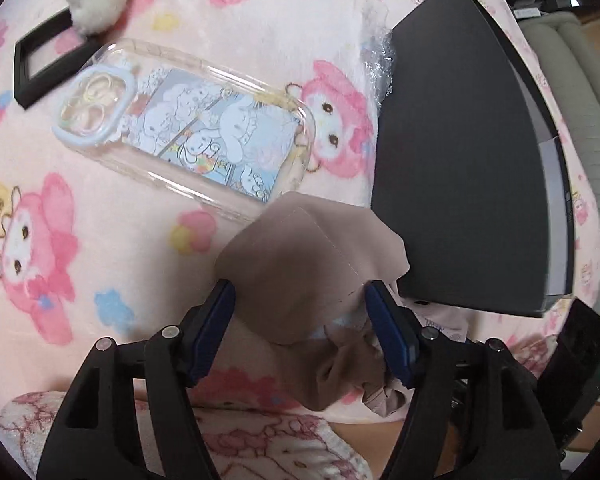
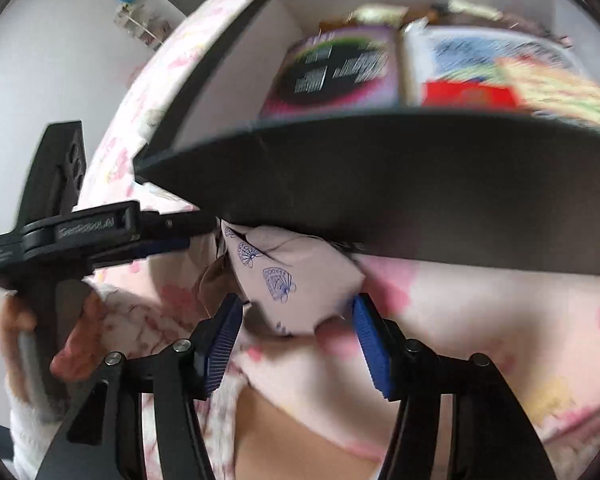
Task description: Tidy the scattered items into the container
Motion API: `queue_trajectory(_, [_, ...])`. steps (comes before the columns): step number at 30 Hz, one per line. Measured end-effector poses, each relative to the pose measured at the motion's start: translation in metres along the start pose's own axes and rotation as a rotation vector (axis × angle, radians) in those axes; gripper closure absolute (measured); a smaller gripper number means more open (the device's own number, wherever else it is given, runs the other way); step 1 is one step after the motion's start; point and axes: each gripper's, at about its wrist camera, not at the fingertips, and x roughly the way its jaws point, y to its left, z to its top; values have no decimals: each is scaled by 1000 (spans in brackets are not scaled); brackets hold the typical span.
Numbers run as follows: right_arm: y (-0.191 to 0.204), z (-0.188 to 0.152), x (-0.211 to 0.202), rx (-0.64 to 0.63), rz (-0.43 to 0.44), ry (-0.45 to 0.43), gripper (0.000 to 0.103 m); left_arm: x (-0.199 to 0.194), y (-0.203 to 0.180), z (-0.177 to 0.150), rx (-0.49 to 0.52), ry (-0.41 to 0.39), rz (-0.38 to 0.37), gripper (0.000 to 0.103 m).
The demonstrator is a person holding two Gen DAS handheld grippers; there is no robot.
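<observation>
Scattered items lie on our pink cartoon blanket (image 1: 148, 240): a taupe cloth (image 1: 300, 264) sits between the released left hand-held gripper (image 1: 300, 300), beside the black box (image 2: 380, 184). Our right hand-held gripper (image 2: 296, 312) is spread around a shell-print pouch (image 2: 296, 280), pads apart from it.

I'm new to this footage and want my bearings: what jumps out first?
In the left wrist view, a cartoon-printed clear phone case lies on the pink character blanket, left of a black box. Nearer, a beige cloth sits between the open left claw.
</observation>
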Motion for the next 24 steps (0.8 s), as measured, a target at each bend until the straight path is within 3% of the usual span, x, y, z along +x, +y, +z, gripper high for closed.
queue_trajectory(1, [-1, 1, 11, 5, -3, 11, 50, -1, -5, -3, 30, -13, 0, 54])
queue_trajectory(2, [-1, -1, 16, 2, -28, 3, 66, -2, -10, -5, 62, -13, -16, 83])
queue_trajectory(3, [1, -3, 16, -18, -86, -17, 91, -2, -14, -8, 86, -9, -31, 97])
queue_trajectory(4, [1, -6, 16, -22, -104, -15, 93, -3, -17, -13, 107, -5, -40, 101])
queue_trajectory(7, [-9, -10, -2, 41, -49, -40, 97, -19, -18, -22, 118, -60, -62, 103])
queue_trajectory(9, [-13, -14, -25, 35, -73, -91, 97, -32, -18, -27, 111, -100, -101, 103])
queue_trajectory(12, [-22, -23, -65, 26, -145, -169, 97, -37, -29, -30, 109, -117, -102, 103])
queue_trajectory(15, [-45, -24, -89, 64, -235, -204, 96, -31, -15, -12, 145, -11, -162, 97])
queue_trajectory(17, [-57, -25, -81, 73, -233, -111, 94, -10, -32, -12, 171, 44, -170, 68])
queue_trajectory(19, [-63, -27, -72, 121, -148, -31, 94, -3, -50, -25, 222, 62, -157, 53])
queue_trajectory(24, [-59, -46, -87, 106, -180, -82, 88, 18, -86, -44, 268, 63, -74, 33])
